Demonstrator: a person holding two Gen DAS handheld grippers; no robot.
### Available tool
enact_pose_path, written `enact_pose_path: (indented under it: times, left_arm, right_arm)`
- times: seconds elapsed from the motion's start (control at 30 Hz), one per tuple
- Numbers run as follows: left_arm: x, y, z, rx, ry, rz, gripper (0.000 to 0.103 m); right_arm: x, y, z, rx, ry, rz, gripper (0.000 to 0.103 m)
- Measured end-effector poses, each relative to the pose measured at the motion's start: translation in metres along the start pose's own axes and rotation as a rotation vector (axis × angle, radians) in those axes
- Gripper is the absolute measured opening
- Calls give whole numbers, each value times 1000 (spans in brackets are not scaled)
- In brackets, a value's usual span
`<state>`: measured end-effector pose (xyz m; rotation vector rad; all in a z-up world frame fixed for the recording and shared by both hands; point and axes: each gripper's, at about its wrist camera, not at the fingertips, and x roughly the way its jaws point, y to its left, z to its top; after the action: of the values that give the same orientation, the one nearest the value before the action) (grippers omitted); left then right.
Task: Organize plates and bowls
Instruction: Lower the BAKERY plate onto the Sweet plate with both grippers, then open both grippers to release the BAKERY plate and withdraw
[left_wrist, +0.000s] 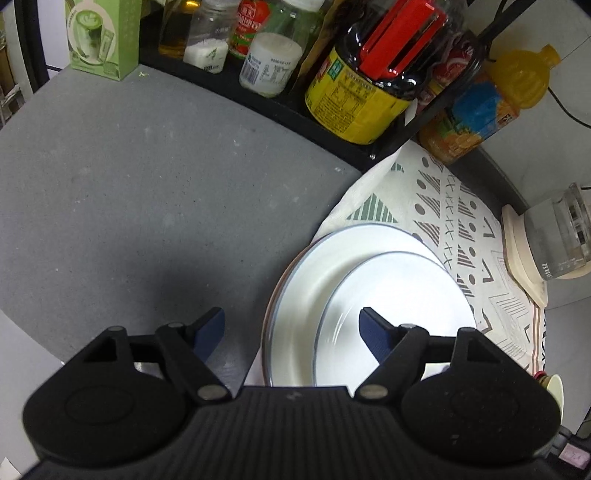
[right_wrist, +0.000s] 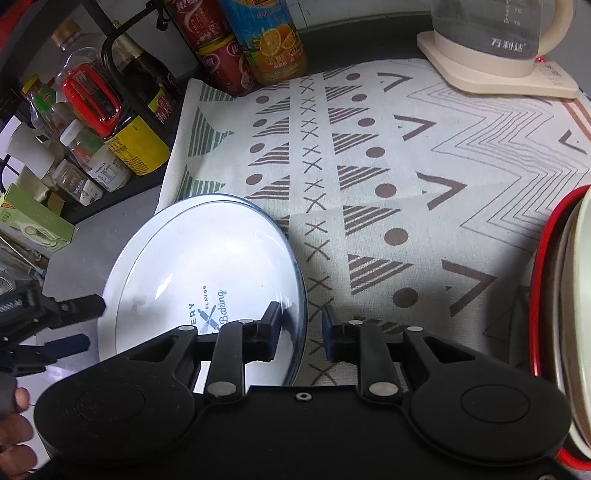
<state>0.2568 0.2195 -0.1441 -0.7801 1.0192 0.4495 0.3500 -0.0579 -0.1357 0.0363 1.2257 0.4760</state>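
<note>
A stack of white plates lies at the left end of a patterned cloth (right_wrist: 406, 166). The top plate (right_wrist: 207, 258) is smaller, blue-rimmed and carries a printed logo; a wider white plate (left_wrist: 306, 280) lies under it. My left gripper (left_wrist: 291, 328) is open over the stack's left edge, one finger above the top plate (left_wrist: 399, 295) and the other above the grey counter, gripping nothing. It also shows in the right wrist view as the left gripper (right_wrist: 81, 323). My right gripper (right_wrist: 301, 325) straddles the top plate's right rim, its jaws slightly apart and not pressing.
A black rack of bottles and jars (left_wrist: 351, 92) stands behind the plates, an orange juice bottle (right_wrist: 273, 40) beside it. A glass kettle (right_wrist: 498, 37) sits at the cloth's far end. Red-rimmed and cream dishes (right_wrist: 554, 295) stand at the right. A green box (left_wrist: 103, 37) sits on the grey counter (left_wrist: 129, 184).
</note>
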Motion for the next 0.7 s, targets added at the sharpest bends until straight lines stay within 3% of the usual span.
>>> enact_pose_path:
  times: [0.17,0.27,0.33,0.5,0.7]
  left_arm:
    - [10,-4,-2,28,9,38,76]
    - [14,0,0,2,18,41,69]
    - [15,1,1,-2,18,49,60]
    - [13,5,4,-32,19,-27,37]
    - [10,6,2,-46,3,-28,33]
  right_arm:
    - [7,4,-1,-17,20,0,23]
    - [8,6,0,-27,24,-4,23]
    - [9,5,1,-26,27,-1,23]
    - [10,6,3,-32,29,-1,23]
    - [12,15,3,-67,32,-13,24]
